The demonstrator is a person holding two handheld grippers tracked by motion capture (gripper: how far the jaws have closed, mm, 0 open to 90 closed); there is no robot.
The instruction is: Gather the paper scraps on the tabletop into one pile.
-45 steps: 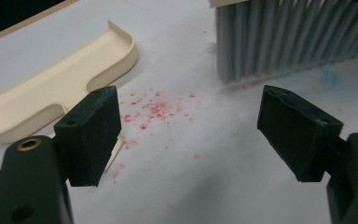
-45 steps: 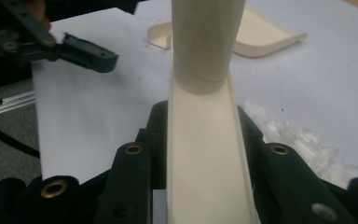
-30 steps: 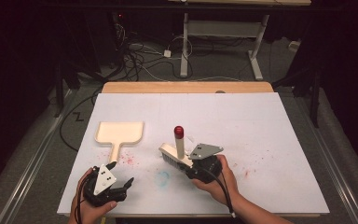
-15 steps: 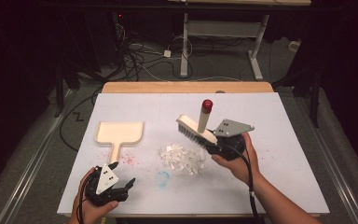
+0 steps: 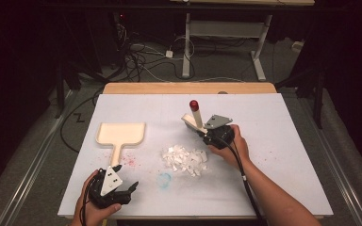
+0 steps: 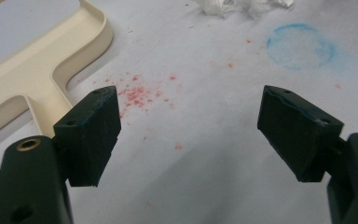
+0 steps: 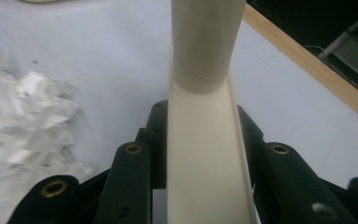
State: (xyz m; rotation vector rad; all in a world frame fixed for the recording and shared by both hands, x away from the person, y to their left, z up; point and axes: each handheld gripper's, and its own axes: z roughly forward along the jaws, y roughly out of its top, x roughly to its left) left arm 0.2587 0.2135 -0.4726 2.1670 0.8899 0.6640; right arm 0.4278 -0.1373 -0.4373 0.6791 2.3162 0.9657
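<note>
**Cream brush clamped above a heap of paper scraps**

The right tongs, just right of centre in the high view, grip a smooth cream plastic brush with a round red-tipped handle. Crumpled white paper scraps lie heaped below it on the matte white surface. The left tongs gape empty at lower left, near a flat cream dustpan.

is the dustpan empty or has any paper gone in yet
Empty. In the high view the cream dustpan lies flat with a bare tray, and the paper scraps sit in a pile on the table, apart from it.
</note>
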